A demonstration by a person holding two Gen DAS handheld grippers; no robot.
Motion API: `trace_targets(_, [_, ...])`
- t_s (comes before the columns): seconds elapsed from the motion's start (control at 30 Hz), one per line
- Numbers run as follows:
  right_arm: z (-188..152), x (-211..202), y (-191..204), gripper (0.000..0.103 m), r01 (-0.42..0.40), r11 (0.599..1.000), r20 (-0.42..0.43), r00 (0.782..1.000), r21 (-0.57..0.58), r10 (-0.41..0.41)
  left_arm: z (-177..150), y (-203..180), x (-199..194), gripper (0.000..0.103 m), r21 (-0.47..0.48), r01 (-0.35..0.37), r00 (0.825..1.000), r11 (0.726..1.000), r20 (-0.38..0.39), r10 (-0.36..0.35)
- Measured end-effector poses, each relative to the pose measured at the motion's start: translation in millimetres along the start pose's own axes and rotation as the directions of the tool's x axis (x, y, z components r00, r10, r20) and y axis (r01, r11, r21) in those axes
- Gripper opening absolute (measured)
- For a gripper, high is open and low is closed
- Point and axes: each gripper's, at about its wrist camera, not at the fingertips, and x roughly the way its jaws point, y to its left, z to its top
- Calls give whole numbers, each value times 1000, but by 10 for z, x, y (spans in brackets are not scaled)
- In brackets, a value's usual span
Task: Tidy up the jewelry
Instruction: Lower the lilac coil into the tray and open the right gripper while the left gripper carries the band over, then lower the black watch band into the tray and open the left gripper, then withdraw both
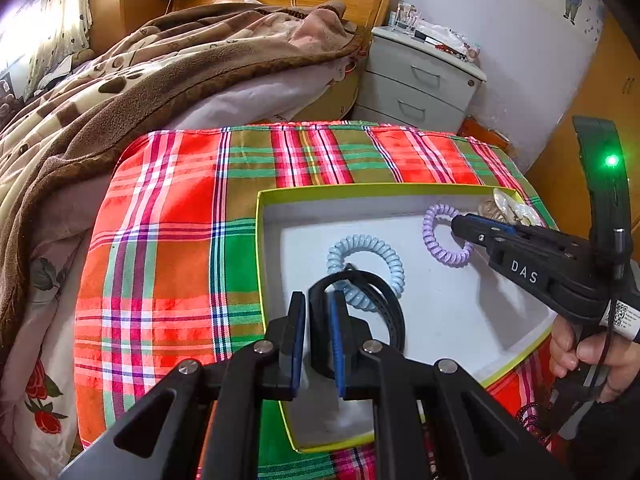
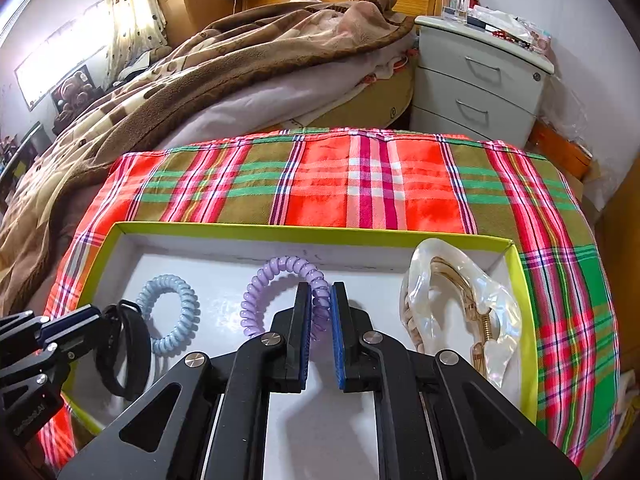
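My left tool (image 1: 318, 300) hides part of the black band (image 1: 384, 300) it is clamped on; the band's lower loop disappears behind the blue pads, and from the left wrist view I cannot make out whether it is a strap or a bracelet. My right tool (image 2: 320, 292) is pinched tight on the purple coil tie (image 2: 276, 272), whose near side is lost between the fingers. In the left wrist view only part of my right hand (image 1: 588, 352) shows at the frame edge.

The purple tie and the blue coil tie (image 2: 176, 312) are glossy plastic spirals bent into rings. The black band is flat, matte and perforated. The hair claw (image 2: 460, 312) is pearly, translucent shell-like plastic with a gold metal spring, lying in the right end of the box.

All four things sit in the shallow cardboard box (image 2: 304, 231), white inside with a lime-green rim. The blue tie lies flat on its floor, the black band overlapping it. The box rests on the bench under a plaid cloth (image 2: 360, 184) of red, green and olive weave.
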Motion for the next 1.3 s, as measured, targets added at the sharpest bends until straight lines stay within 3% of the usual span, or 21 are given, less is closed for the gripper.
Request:
trace_targets(0.43, [12,4,11,10,-9,1000,2,1000,-1,9,0,2,0,13,-9,-8,1000,1000,-4,8])
trace_targets(0.63, [1,-18,15,16,-11,1000,3,1000,2,11,-6,8,-27,14,-12,-15,1000,1000,1,15])
trace_targets(0.97, [-111,-349,20,18,-41,999,62,997,-8,41,-79,-12,-229,30,-20,14,999,1000,30,-13])
trace_targets(1.3, [-596,-814,27,19,-138,990,113,984,13,136,-366,69,-651,38,-64,52,994,997,101,-46])
